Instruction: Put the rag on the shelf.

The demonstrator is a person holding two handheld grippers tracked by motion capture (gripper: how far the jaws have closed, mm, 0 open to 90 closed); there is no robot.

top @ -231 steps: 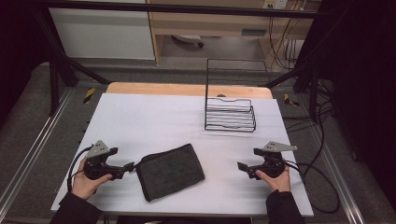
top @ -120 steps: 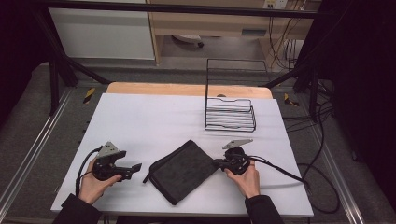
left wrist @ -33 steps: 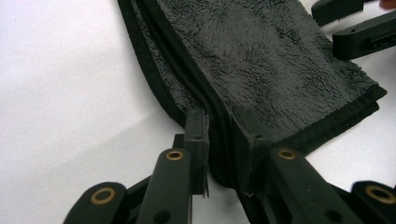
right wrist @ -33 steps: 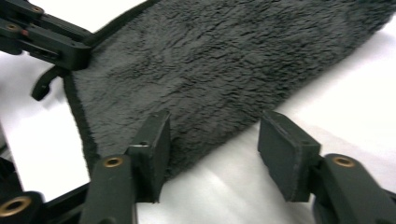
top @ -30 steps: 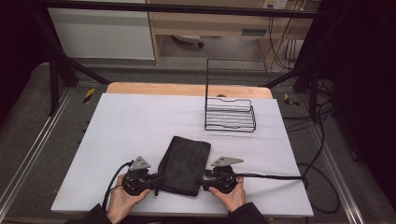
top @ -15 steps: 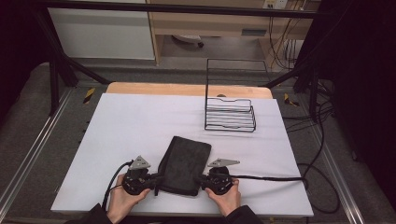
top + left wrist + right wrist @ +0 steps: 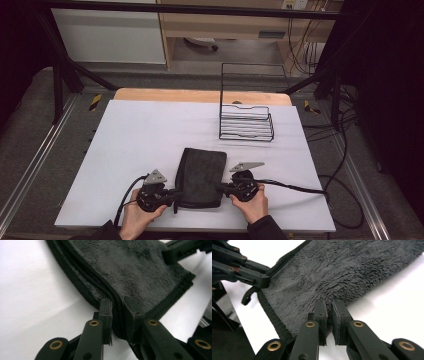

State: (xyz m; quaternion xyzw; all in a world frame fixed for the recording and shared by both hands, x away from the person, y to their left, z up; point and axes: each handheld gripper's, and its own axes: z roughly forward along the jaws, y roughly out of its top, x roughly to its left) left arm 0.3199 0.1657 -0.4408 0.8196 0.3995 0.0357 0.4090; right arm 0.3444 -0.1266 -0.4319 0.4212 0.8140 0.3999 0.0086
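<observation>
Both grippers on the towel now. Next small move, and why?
Probably lift both near edges together and carry them toward the far edge, to fold the dark towel. The left gripper pinches its stacked left hem, the right gripper is shut on the right edge, and the towel lies flat on the table.

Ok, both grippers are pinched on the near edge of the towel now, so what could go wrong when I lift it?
The left gripper clamps several stacked edge layers of the folded towel; one may slip out and the fold could open. The right gripper bites only a shallow bunch of pile, so it might pull free. The wire rack stands just beyond; a forward swing could snag it.
</observation>
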